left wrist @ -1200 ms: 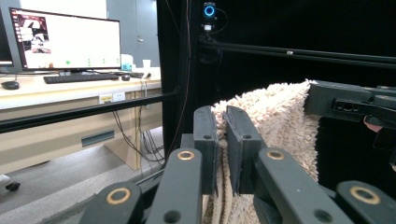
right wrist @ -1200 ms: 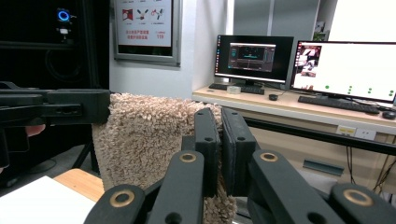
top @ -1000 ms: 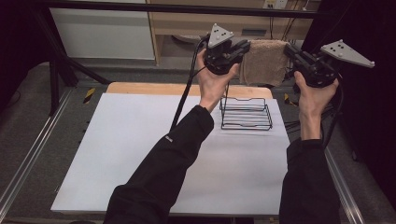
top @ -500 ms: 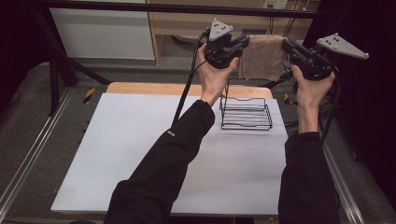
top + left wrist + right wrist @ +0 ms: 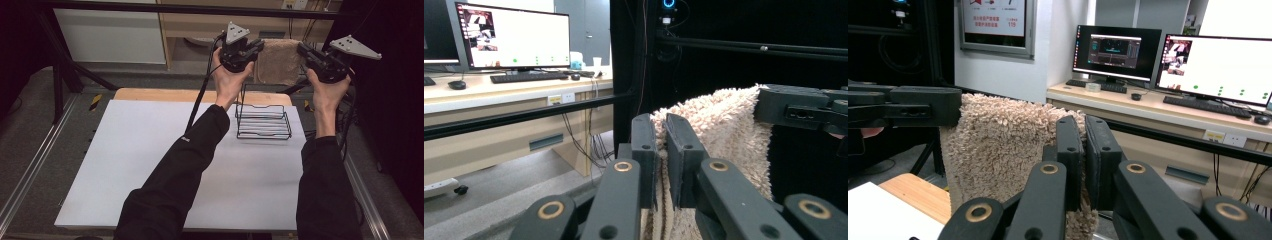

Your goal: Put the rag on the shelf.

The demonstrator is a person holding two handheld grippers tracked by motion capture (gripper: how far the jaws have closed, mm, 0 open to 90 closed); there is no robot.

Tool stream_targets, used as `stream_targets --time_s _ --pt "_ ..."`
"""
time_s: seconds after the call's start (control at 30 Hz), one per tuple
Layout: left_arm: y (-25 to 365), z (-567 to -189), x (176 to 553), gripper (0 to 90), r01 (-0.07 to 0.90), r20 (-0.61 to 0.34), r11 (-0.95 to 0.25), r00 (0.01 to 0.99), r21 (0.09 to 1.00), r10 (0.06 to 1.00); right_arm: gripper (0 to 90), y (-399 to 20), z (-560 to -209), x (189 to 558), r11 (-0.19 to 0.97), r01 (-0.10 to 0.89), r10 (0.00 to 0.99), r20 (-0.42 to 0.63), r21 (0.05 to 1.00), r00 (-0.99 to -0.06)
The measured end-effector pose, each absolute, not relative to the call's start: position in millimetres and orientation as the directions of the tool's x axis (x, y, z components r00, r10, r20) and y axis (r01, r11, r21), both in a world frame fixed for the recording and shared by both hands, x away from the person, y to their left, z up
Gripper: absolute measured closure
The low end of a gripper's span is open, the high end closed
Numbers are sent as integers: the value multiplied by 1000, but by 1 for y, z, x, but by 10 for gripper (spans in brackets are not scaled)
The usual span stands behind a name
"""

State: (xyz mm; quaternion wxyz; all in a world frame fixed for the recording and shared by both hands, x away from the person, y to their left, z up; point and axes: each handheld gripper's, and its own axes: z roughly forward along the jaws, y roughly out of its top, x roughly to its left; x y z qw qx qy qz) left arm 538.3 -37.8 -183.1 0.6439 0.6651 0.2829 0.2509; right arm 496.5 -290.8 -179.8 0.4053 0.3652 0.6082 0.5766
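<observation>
We hold a beige towel [image 5: 278, 61] stretched between two grippers, above and beyond the far edge of the wire rack [image 5: 263, 120], which serves as our landmark throughout.

Left gripper [image 5: 257, 47]: its black jaws are clamped on one top corner of the towel. In the left gripper view [image 5: 663, 165] the two flat rectangular pads stand nearly together, with a thin fold of pile pinched between them. The body is matte black, with brass-coloured pivot bushings on the linkage arms. A grey three-cornered plate sits on top.

Right gripper [image 5: 302, 50]: its jaws are clamped on the opposite top corner. In the right gripper view [image 5: 1084, 165] the pads press together on the fabric edge, and the towel [image 5: 998, 150] hangs to the left of them.

Towel: thick, shaggy, looped pile, roughly rectangular, hanging as a flat sheet from its upper edge. The surface is coarse and nubbly in the left gripper view [image 5: 724, 130].

Wire rack: thin black metal rod, a shallow rectangular basket with parallel bars and one raised end frame. It stands below the towel, clear of it.

Table [image 5: 150, 165]: a smooth white sheet under the rack, with a pale wooden strip [image 5: 165, 95] along the edge beyond the rack.
</observation>
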Motion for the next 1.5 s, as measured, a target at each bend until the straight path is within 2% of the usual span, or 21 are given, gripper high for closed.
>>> stream_targets --time_s 0.67,1.27,1.5 --pt "-37 -215 532 829 76 -12 -64 736 995 677 858 -293 -216 495 86 64 903 -51 994 -427" --pt "-44 -225 519 829 66 6 -89 768 994 640 856 -305 -226 481 84 71 904 -46 994 -425" --pt "-42 -224 514 829 54 18 -95 777 994 629 855 -305 -226 474 91 42 903 -65 995 -426"
